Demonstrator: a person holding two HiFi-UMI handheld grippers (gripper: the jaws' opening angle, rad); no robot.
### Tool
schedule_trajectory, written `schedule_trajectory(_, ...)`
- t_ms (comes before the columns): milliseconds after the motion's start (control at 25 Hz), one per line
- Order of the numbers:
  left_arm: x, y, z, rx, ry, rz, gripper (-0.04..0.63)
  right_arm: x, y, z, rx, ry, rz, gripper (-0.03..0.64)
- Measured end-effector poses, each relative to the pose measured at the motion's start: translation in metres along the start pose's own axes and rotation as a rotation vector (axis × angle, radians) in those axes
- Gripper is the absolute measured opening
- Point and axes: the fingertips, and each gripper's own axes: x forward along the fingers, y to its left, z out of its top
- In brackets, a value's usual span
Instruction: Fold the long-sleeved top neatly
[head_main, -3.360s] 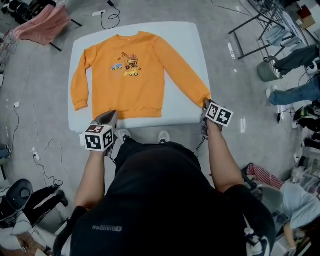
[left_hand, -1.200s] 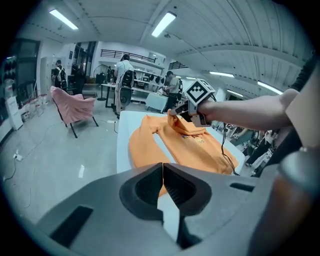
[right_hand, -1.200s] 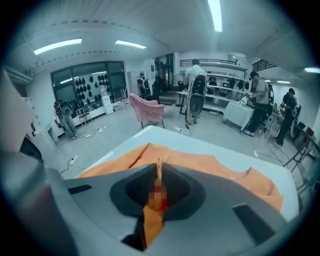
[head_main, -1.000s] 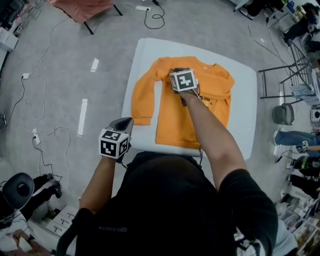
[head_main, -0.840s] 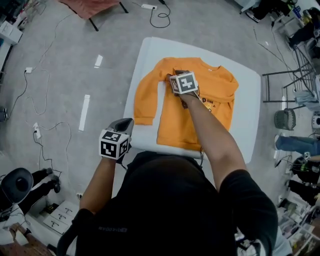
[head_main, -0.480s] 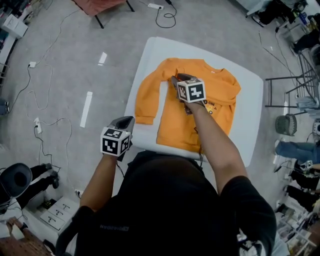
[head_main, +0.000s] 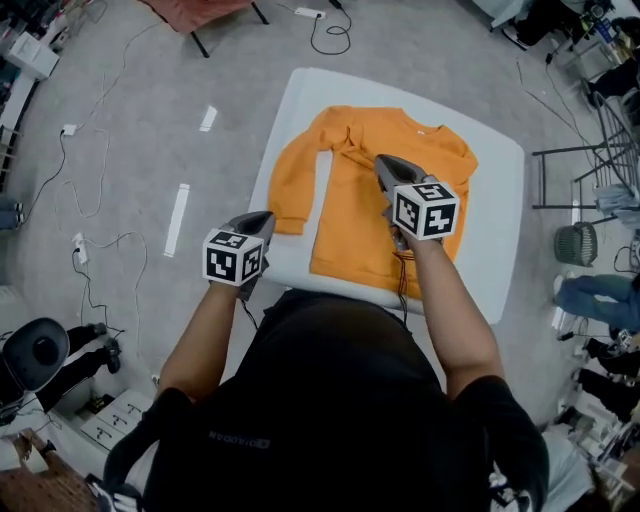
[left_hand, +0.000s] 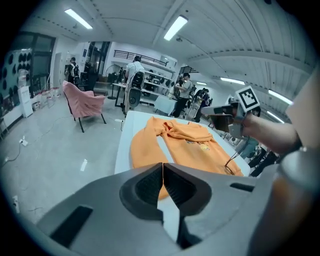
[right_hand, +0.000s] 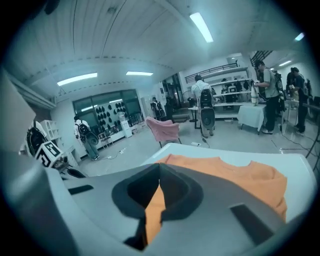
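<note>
An orange long-sleeved top (head_main: 350, 225) lies on the white table (head_main: 495, 230). One sleeve is folded across the chest, its cuff bunched near the collar (head_main: 350, 137). The other sleeve (head_main: 288, 190) hangs straight along the left side. My right gripper (head_main: 383, 165) hovers above the chest, shut and empty. My left gripper (head_main: 262, 220) is shut and empty, held off the table's front left corner. In the left gripper view its jaws (left_hand: 163, 167) meet, with the top (left_hand: 195, 145) ahead. In the right gripper view the shut jaws (right_hand: 159, 182) point over the top (right_hand: 240, 175).
A pink cloth over a stand (head_main: 195, 10) and cables (head_main: 330, 25) lie on the floor beyond the table. A metal rack (head_main: 575, 150) stands to the right. People and a pink-draped chair (left_hand: 82, 102) are in the background.
The right gripper let go of the folded sleeve's cuff near the collar, pulled back toward the person and rose, jaws shut again. The left gripper stayed put.
</note>
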Motion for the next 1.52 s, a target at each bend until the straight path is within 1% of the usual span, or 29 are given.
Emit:
schedule_trajectory(80,0.001,-0.004,0.006,-0.027,-0.020,-0.021,0.006,-0.024,0.005,0.001,0.025,-0.035,0.010,0.006)
schedule_trajectory(160,0.002,-0.009,0.013,-0.021,-0.040,-0.028,0.006,-0.049,0.011,0.001,0.030,-0.061,0.015,0.006)
schedule_trajectory(280,0.003,-0.017,0.022,0.026,-0.059,-0.024,0.006,-0.085,0.016,-0.008,0.028,-0.089,0.008,0.006)
schedule_trajectory(440,0.008,-0.026,0.021,0.115,-0.035,0.000,0.007,-0.122,0.014,-0.028,0.056,-0.098,-0.020,0.006)
schedule_trajectory(560,0.014,-0.034,0.012,0.188,-0.002,0.009,0.008,-0.146,0.009,-0.040,0.074,-0.103,-0.049,0.006)
schedule_trajectory(680,0.020,-0.039,0.000,0.269,0.034,0.012,0.008,-0.169,0.003,-0.047,0.056,-0.120,-0.095,0.005)
schedule_trajectory(840,0.028,-0.039,-0.024,0.392,0.119,0.030,0.011,-0.181,-0.006,-0.059,0.057,-0.121,-0.127,0.006)
schedule_trajectory(880,0.030,-0.038,-0.031,0.413,0.145,0.033,0.036,-0.181,-0.007,-0.062,0.071,-0.119,-0.129,0.006)
schedule_trajectory(920,0.033,-0.038,-0.037,0.429,0.170,0.033,0.087,-0.181,-0.008,-0.065,0.088,-0.119,-0.128,0.006)
schedule_trajectory(1000,0.038,-0.038,-0.046,0.454,0.212,0.035,0.115,-0.181,-0.008,-0.069,0.115,-0.121,-0.123,0.006)
schedule_trajectory(1080,0.042,-0.036,-0.054,0.494,0.258,0.056,0.140,-0.181,-0.006,-0.073,0.120,-0.117,-0.119,0.006)
schedule_trajectory(1120,0.045,-0.034,-0.058,0.531,0.282,0.074,0.155,-0.181,-0.006,-0.075,0.119,-0.115,-0.118,0.006)
schedule_trajectory(1240,0.055,-0.025,-0.070,0.678,0.347,0.138,0.175,-0.182,-0.006,-0.080,0.116,-0.110,-0.116,0.006)
schedule_trajectory(1320,0.061,-0.019,-0.077,0.738,0.373,0.167,0.175,-0.183,-0.007,-0.084,0.115,-0.108,-0.116,0.005)
schedule_trajectory(1400,0.067,-0.012,-0.079,0.751,0.382,0.185,0.175,-0.183,-0.007,-0.087,0.112,-0.104,-0.114,0.006)
schedule_trajectory(1520,0.073,-0.005,-0.080,0.714,0.387,0.191,0.162,-0.184,-0.009,-0.088,0.105,-0.101,-0.112,0.006)
